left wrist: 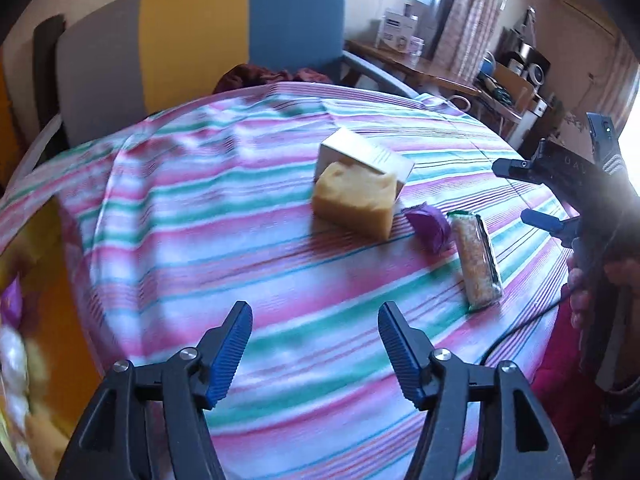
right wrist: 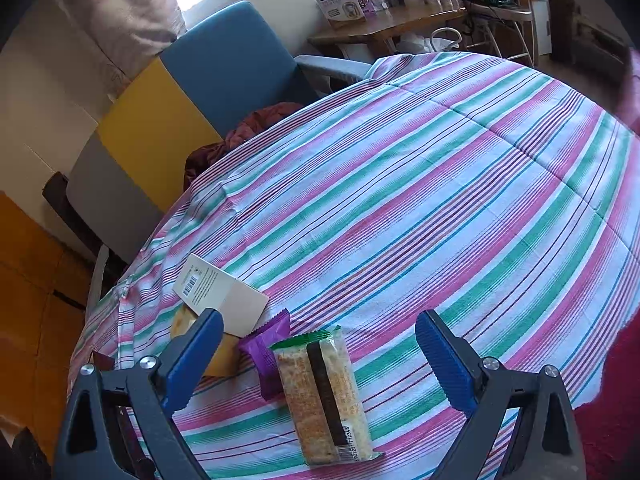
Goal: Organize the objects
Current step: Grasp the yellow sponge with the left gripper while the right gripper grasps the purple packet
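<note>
On the striped tablecloth (left wrist: 240, 216) lie a white box (left wrist: 372, 156), a yellow sponge (left wrist: 356, 200) leaning against it, a small purple packet (left wrist: 430, 226) and a long clear-wrapped snack bar (left wrist: 478, 260). My left gripper (left wrist: 316, 344) is open and empty, above the cloth short of them. My right gripper (right wrist: 320, 356) is open and empty, its jaws wide over the snack bar (right wrist: 326, 396), with the purple packet (right wrist: 266, 350), box (right wrist: 224, 292) and sponge (right wrist: 222, 354) just left. The right gripper also shows in the left wrist view (left wrist: 560, 200).
A grey, yellow and blue chair (left wrist: 192, 40) stands behind the table with a dark red cloth (left wrist: 264, 76) on its seat. A wooden side table (right wrist: 384, 24) with boxes is at the back. Blurred bags (left wrist: 16, 320) sit at the far left. A red garment (right wrist: 624, 380) is at the right.
</note>
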Available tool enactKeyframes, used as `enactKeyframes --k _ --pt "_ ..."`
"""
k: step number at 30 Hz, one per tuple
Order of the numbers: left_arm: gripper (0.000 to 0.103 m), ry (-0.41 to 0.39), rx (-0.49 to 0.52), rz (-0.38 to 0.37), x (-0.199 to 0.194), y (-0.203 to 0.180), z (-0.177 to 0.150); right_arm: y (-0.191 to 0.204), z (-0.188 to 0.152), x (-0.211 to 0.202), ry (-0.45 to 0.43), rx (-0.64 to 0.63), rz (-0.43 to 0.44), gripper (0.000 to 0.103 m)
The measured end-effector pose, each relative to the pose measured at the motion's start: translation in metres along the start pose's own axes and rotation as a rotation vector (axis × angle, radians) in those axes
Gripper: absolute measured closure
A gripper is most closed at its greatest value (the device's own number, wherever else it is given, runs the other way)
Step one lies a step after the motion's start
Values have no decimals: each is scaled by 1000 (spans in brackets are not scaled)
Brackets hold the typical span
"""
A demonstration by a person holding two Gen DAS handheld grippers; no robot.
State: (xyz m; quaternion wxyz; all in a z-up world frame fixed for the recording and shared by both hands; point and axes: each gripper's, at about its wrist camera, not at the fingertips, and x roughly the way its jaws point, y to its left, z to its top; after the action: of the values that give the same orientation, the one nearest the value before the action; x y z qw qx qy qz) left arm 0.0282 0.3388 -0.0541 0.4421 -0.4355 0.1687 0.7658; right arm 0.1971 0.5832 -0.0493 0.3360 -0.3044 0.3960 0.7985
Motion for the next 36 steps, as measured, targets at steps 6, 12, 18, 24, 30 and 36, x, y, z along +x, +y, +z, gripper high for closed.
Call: enactKeyframes --k 6,12,18,24,30,36 --pt "23 -18 111 -2 23 -17 30 1 0 1 6 3 13 5" --pt "17 0 206 -38 54 -31 54 3 -1 4 24 5 27 5" --pt "11 6 214 -80 80 -27 74 2 0 9 47 7 36 5" --pt "11 44 190 -110 107 -23 85 0 0 12 58 7 34 5" --pt "34 25 122 -159 98 -21 69 -3 1 14 60 15 21 5" --pt "35 -1 88 -110 63 -11 28 -2 0 13 61 8 12 5"
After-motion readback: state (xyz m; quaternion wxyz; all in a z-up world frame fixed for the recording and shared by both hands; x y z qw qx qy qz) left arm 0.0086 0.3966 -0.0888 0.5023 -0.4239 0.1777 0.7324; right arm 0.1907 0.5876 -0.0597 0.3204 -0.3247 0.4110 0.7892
